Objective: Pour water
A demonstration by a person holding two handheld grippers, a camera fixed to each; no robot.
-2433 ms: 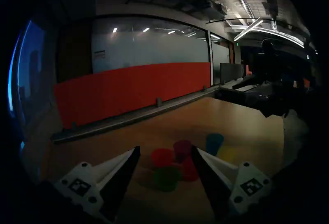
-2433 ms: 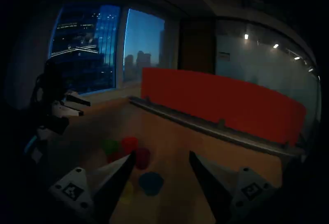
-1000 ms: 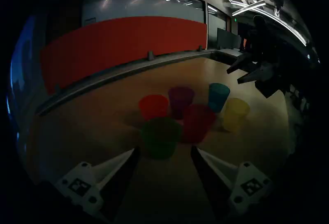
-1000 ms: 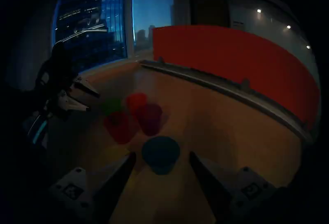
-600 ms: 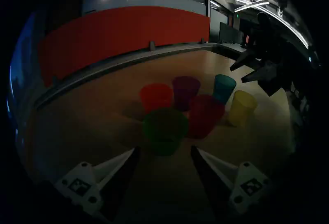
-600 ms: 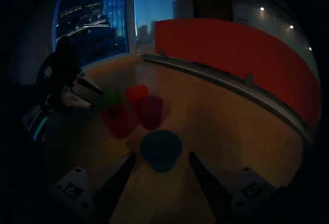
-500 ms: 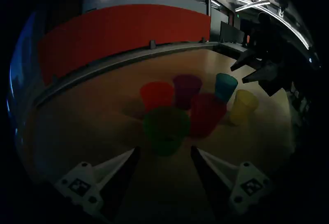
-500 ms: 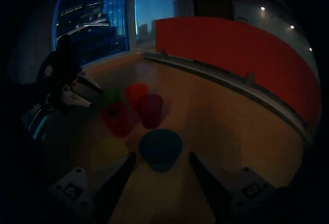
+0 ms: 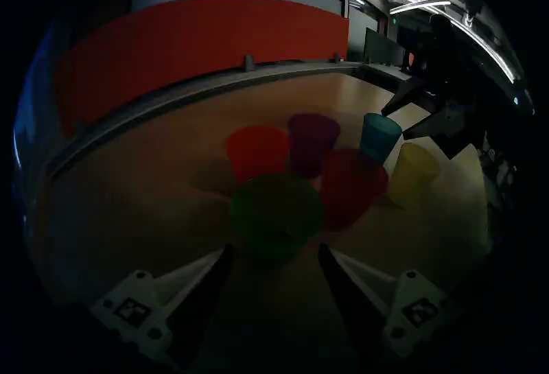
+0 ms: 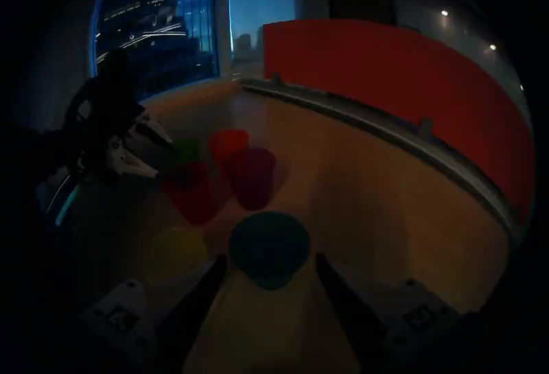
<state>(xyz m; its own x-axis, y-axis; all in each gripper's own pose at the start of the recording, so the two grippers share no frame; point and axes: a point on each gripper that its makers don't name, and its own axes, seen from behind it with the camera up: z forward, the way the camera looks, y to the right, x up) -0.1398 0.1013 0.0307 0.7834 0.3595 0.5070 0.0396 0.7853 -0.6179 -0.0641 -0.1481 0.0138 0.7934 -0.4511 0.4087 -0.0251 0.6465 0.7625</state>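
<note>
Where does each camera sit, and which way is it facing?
Left gripper view: rides the left gripper, low over the table, facing the green cup; its own open fingers show, with the right gripper at far right.
Right gripper view: rides the right gripper, facing the teal cup; its own open fingers show, with the left gripper at left.
Shared: the cups, seen from opposite sides.

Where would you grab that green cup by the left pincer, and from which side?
Probably its side wall just below the rim, one finger on each flank: the green cup stands upright and widens upward, so it should not slip down. Come from the near side, where the open left gripper faces it; a red cup and a dark red cup crowd its far side.
</note>
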